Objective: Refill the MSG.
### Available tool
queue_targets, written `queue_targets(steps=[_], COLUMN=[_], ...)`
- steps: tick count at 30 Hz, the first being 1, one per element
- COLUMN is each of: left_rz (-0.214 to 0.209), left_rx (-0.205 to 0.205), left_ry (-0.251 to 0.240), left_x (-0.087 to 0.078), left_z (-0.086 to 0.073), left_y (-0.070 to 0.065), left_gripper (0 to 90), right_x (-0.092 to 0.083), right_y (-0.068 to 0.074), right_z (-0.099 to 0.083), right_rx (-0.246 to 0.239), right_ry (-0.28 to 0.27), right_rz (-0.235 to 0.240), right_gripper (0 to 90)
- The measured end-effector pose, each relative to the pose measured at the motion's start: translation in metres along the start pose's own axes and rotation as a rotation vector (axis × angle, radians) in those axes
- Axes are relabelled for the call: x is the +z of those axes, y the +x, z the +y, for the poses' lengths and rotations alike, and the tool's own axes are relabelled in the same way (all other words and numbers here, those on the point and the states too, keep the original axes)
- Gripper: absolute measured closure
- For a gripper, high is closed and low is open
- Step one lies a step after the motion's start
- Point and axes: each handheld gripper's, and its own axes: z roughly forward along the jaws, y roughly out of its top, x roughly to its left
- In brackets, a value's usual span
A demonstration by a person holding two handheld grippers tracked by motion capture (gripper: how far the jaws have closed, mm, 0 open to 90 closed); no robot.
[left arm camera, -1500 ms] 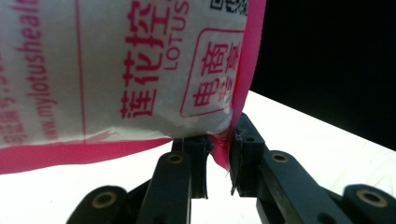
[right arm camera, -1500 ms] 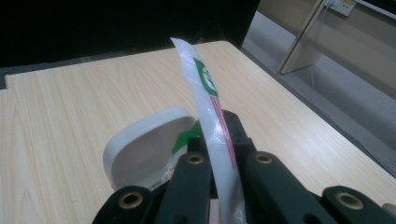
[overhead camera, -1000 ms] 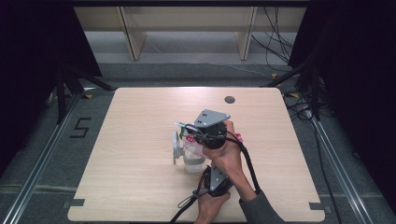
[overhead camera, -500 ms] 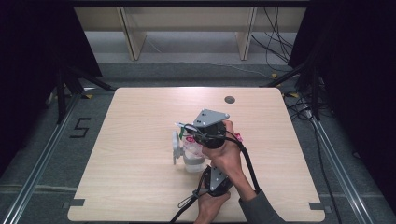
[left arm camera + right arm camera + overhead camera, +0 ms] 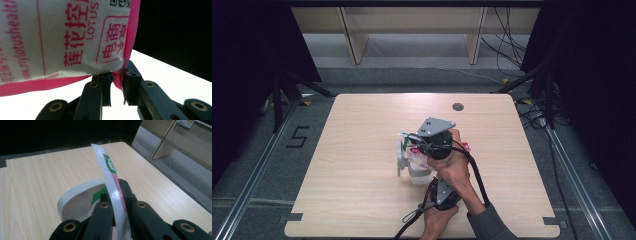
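Note:
A white plastic packet with a pink border and red print hangs upright over a white mug in the middle of the table. My left gripper is shut on the packet's pink side edge. From above, my right gripper is shut on the packet's thin top strip, which carries a green mark. In the high view the right gripper with its grey plate is over the mug, and the left gripper sits just nearer the person. The mug's rim curves below the right jaws.
The light wooden table has a dark round hole near its far edge. Black cables trail from both grippers toward the front edge. Shelf legs and floor cables lie beyond the table.

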Motion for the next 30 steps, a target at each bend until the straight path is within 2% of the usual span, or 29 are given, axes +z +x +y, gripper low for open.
queue_targets(steps=[2, 12, 13, 14, 17, 20, 24, 26, 27, 30], left_rz=[-0.001, -0.002, -0.002, -0.011, -0.016, -0.013, -0.014, -0.014, -0.014, -0.012], left_rx=[-0.003, -0.001, -0.008, -0.046, -0.049, -0.056, -0.047, -0.047, -0.049, -0.049], left_ry=[0.003, -0.002, -0.010, -0.048, -0.047, -0.059, -0.057, -0.056, -0.057, -0.058], left_x=[0.0000, -0.0003, 0.0003, 0.0026, 0.0029, 0.0033, 0.0031, 0.0032, 0.0033, 0.0035], left_z=[0.0000, 0.0010, 0.0011, 0.0008, 0.0011, 0.0017, 0.0029, 0.0035, 0.0038, 0.0037], left_y=[0.0003, -0.0002, -0.0013, -0.0047, -0.0046, -0.0051, -0.0047, -0.0044, -0.0044, -0.0043], left_gripper=[78.1, 78.2, 78.2, 78.1, 78.1, 78.1, 78.2, 78.2, 78.3, 78.2], right_x=[0.0009, -0.0005, -0.0005, -0.0007, -0.0011, -0.0019, -0.0026, -0.0028, -0.0030, -0.0023], right_y=[-0.0010, -0.0005, -0.0004, -0.0003, 0.0000, -0.0012, 0.0001, -0.0007, 0.0005, 0.0015], right_z=[-0.0001, 0.0007, 0.0007, 0.0009, 0.0009, 0.0018, 0.0022, 0.0030, 0.0031, 0.0034], right_rx=[-0.013, -0.007, -0.008, -0.007, 0.004, -0.014, 0.003, -0.017, -0.003, -0.010], right_ry=[-0.003, -0.010, -0.009, -0.008, -0.010, -0.010, -0.018, -0.025, -0.022, -0.015], right_rz=[0.006, 0.007, 0.006, 0.006, 0.001, 0.006, -0.004, -0.005, -0.005, -0.001], right_gripper=[89.9, 89.9, 89.9, 89.9, 89.9, 89.9, 89.9, 89.9, 89.9, 89.9])
